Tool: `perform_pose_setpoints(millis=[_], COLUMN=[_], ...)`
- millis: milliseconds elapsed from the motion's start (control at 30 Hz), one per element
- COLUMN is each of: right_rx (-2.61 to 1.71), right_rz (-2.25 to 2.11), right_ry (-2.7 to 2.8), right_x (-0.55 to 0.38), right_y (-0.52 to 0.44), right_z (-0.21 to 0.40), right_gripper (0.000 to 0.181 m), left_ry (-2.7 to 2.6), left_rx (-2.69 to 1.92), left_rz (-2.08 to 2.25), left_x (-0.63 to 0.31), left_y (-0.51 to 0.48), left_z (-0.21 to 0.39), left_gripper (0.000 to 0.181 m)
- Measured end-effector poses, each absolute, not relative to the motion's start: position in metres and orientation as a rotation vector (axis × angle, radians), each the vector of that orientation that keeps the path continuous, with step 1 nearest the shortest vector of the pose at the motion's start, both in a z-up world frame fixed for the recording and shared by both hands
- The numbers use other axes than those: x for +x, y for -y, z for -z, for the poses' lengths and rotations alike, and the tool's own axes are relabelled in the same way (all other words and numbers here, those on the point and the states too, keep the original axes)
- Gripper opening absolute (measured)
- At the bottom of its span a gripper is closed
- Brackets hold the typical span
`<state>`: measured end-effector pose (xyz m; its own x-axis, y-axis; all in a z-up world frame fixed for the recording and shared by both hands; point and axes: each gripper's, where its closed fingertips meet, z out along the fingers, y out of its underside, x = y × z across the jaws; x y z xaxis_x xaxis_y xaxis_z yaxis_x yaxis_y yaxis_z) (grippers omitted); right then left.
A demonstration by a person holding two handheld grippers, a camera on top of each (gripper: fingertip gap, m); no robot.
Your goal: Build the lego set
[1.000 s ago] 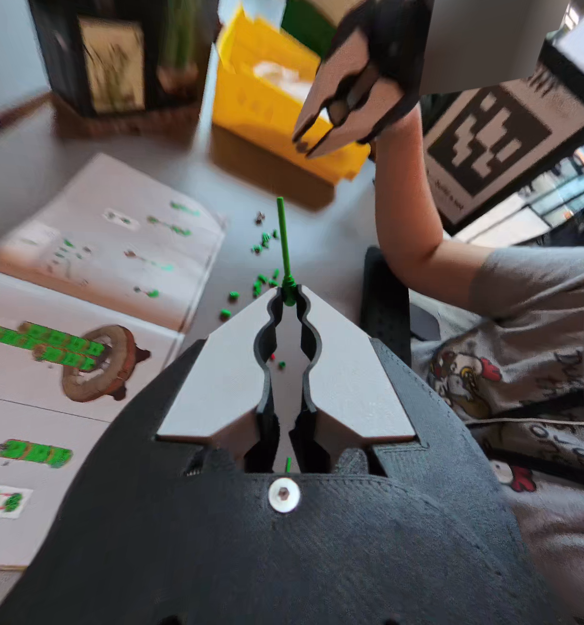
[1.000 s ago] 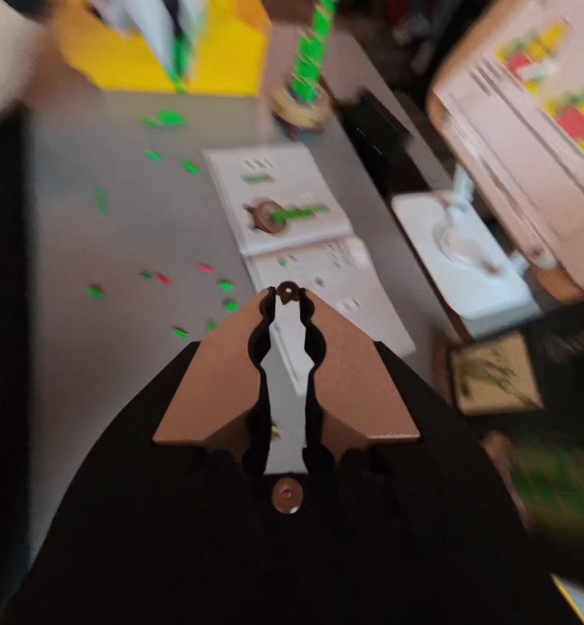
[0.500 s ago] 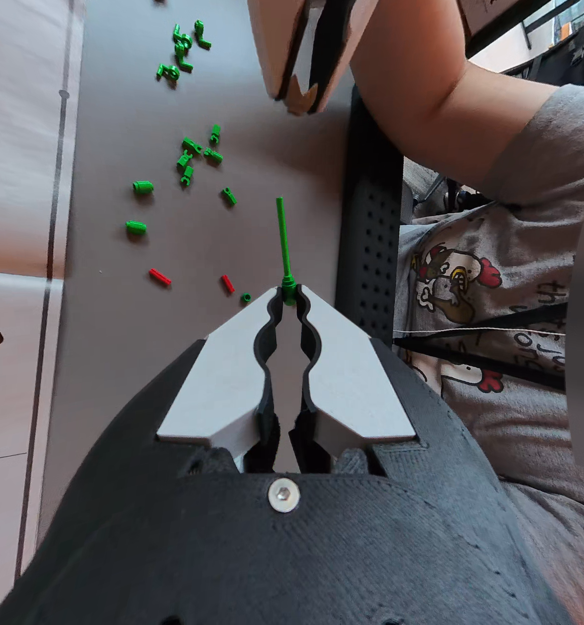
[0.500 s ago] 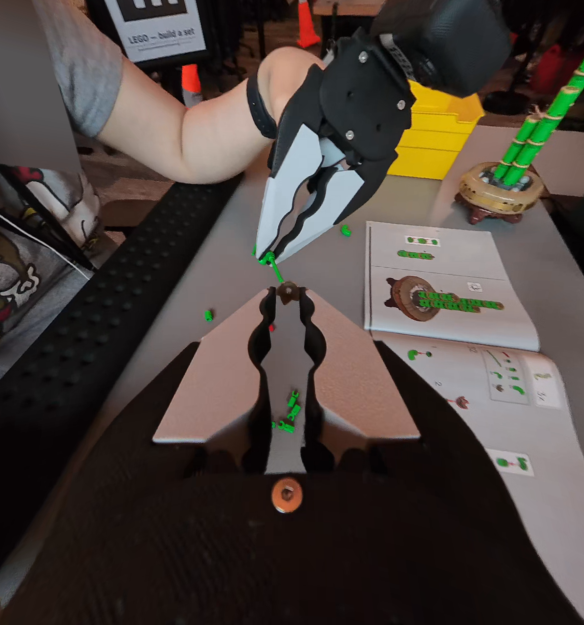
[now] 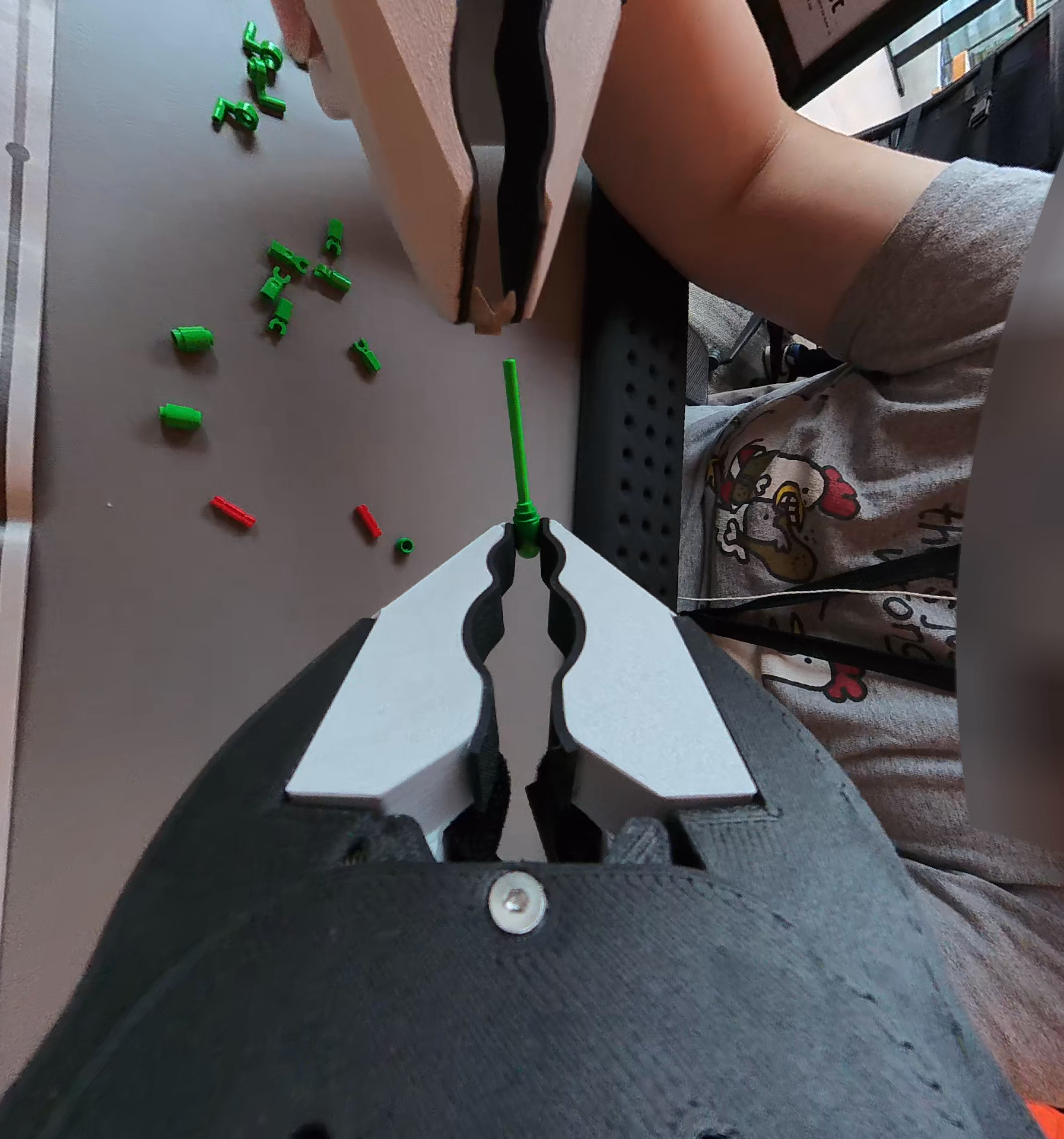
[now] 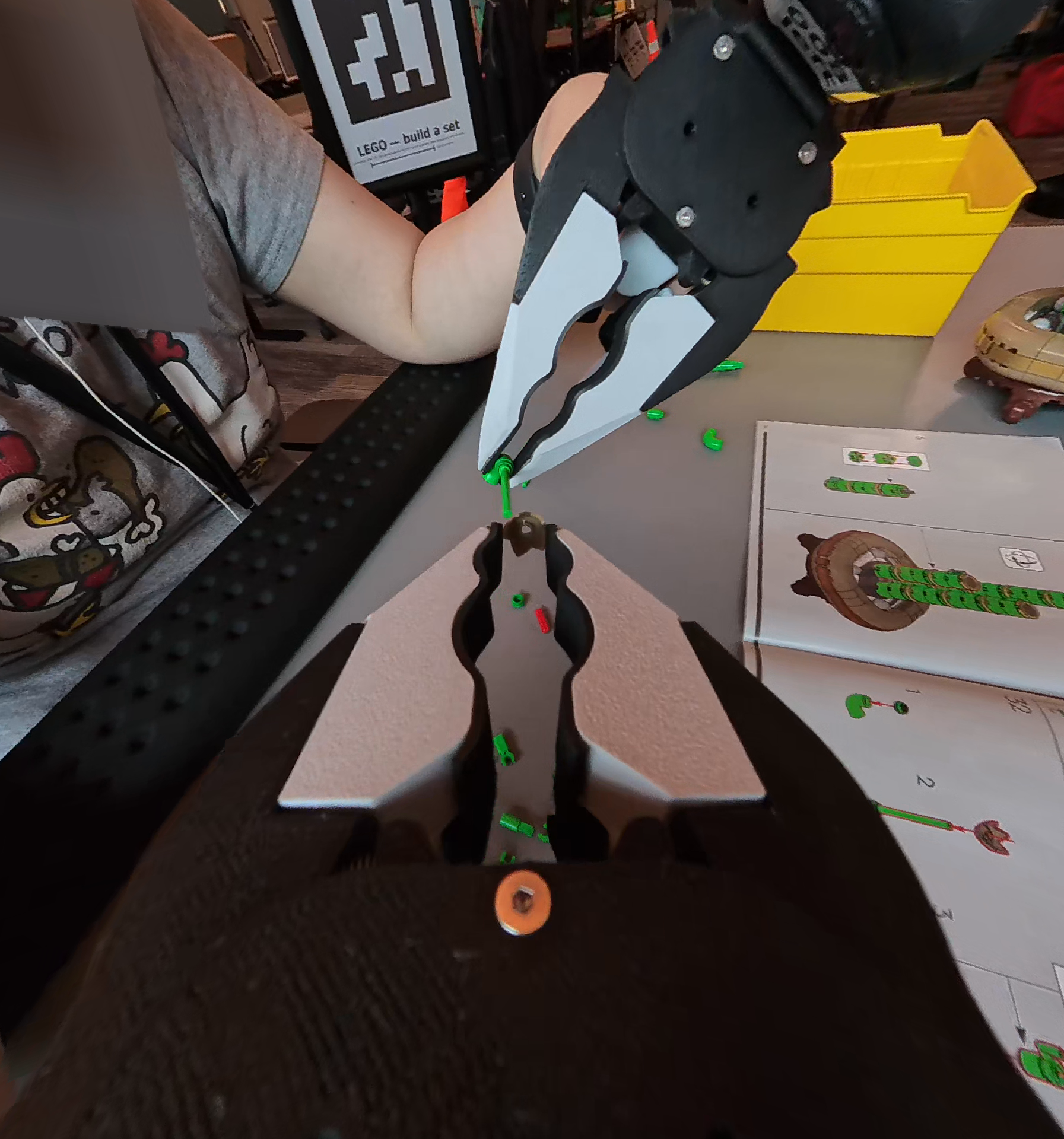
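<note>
My left gripper [image 5: 526,537], with grey fingers, is shut on the thick end of a thin green rod [image 5: 515,431]. The rod points at my right gripper, whose tan tips [image 5: 495,311] hang just beyond the rod's free end. In the right wrist view my right gripper [image 6: 524,531] is shut on a small tan-brown piece [image 6: 524,531] with a hole in it. The left gripper [image 6: 501,469] faces it there, and the green rod [image 6: 506,493] ends a small gap short of the tan piece.
Loose green pieces [image 5: 286,271] and two red pins [image 5: 233,511] lie on the grey table. An open instruction booklet [image 6: 924,555], a yellow bin [image 6: 887,246] and a built base with green stalks [image 6: 1047,345] stand to the right. A black perforated strip [image 6: 221,616] edges the table beside the person. The grippers' ends are close to 6 cm from one another.
Both grippers have come together: the right gripper's tips have dropped much closer to the rod's free end. Each keeps its hold on its piece.
</note>
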<state>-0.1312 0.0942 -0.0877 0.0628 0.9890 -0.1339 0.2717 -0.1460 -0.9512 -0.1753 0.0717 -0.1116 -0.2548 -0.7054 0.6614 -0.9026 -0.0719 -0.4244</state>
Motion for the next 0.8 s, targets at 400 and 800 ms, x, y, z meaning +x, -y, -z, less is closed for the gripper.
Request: perform_pose_setpoints(millis=[400,800], right_rx=[-1.544,-1.540], right_rz=[-1.149,-1.225], right_ry=[1.331,1.309], right_x=[-0.139,-0.142], right_y=[-0.091,-0.088], right_z=[0.089,0.084], right_gripper=[0.011,0.011], left_ry=[1.955,1.994], left_rx=[1.769,1.732], left_rz=[-1.243,-1.249], left_x=[-0.174,-0.177], left_y=[-0.075,-0.074], left_z=[0.111,0.107], left_gripper=[0.006,0.005])
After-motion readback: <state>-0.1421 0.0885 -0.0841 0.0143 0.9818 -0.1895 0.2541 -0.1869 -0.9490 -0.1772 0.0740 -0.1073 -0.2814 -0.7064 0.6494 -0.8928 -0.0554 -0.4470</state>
